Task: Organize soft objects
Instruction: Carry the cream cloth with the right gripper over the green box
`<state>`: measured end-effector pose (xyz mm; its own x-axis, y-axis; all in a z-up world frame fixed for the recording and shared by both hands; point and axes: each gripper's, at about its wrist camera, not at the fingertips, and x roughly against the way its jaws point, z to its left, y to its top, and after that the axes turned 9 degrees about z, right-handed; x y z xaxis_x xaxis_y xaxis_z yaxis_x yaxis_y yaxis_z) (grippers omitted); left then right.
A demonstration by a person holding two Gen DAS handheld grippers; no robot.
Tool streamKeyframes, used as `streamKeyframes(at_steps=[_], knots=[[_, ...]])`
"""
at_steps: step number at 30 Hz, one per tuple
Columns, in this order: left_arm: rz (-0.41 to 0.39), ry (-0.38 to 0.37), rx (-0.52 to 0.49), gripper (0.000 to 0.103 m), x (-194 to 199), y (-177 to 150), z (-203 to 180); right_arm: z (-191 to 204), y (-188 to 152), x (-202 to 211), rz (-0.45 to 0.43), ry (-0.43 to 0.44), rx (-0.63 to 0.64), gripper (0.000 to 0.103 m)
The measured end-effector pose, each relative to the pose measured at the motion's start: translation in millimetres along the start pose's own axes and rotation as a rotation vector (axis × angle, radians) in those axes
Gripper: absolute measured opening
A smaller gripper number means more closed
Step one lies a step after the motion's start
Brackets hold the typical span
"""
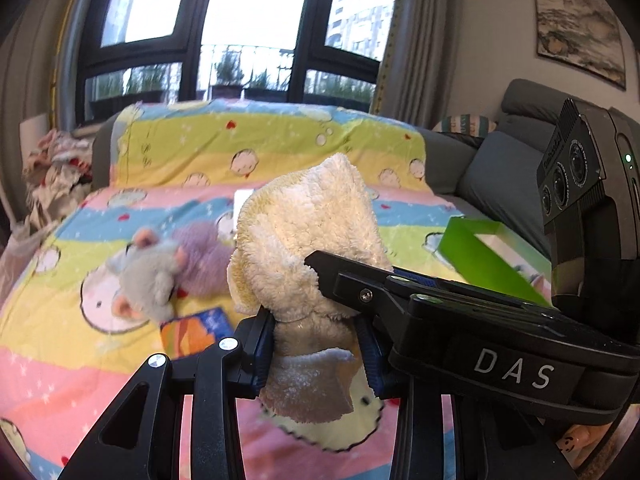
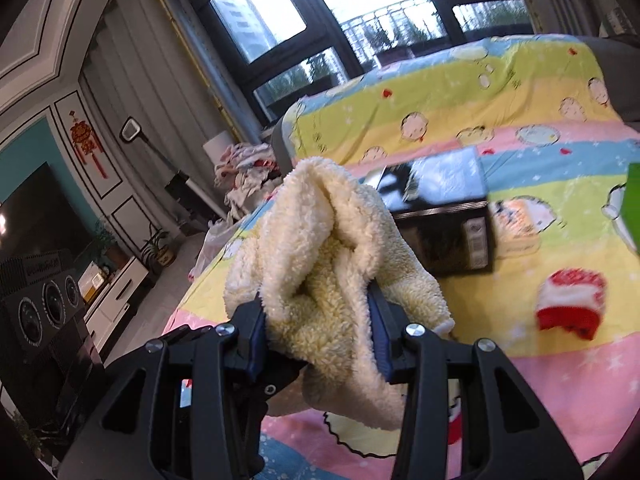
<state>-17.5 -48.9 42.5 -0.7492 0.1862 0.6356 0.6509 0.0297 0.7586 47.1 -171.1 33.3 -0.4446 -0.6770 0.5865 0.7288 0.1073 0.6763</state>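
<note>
A cream fleece cloth (image 1: 304, 232) hangs bunched above the bed, held by both grippers. My left gripper (image 1: 316, 354) is shut on its lower part, and the right gripper's finger crosses the left wrist view and bites the same cloth from the right. In the right wrist view my right gripper (image 2: 320, 332) is shut on the cream fleece cloth (image 2: 320, 248), which bulges up between the pads. A grey and purple plush toy (image 1: 168, 268) lies on the blanket at the left. A red and white knitted item (image 2: 570, 304) lies on the blanket at the right.
A colourful cartoon blanket (image 1: 100, 360) covers the bed. On it stand a green box (image 1: 480, 256), a black box (image 2: 444, 220) and a small orange and blue book (image 1: 196, 330). A pile of clothes (image 1: 56, 168) sits beside the bed. Grey sofa cushions (image 1: 500, 176) lie to the right.
</note>
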Motion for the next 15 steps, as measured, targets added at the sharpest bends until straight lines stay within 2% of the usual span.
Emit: streamKeyframes(at_steps=[4, 15], knots=[[-0.027, -0.013, -0.054, 0.038, 2, 15, -27, -7, 10, 26, -0.057, -0.058, -0.003, 0.043], [-0.064, -0.117, -0.17, 0.038, -7, 52, -101, -51, 27, 99, -0.173, -0.16, -0.121, 0.042]])
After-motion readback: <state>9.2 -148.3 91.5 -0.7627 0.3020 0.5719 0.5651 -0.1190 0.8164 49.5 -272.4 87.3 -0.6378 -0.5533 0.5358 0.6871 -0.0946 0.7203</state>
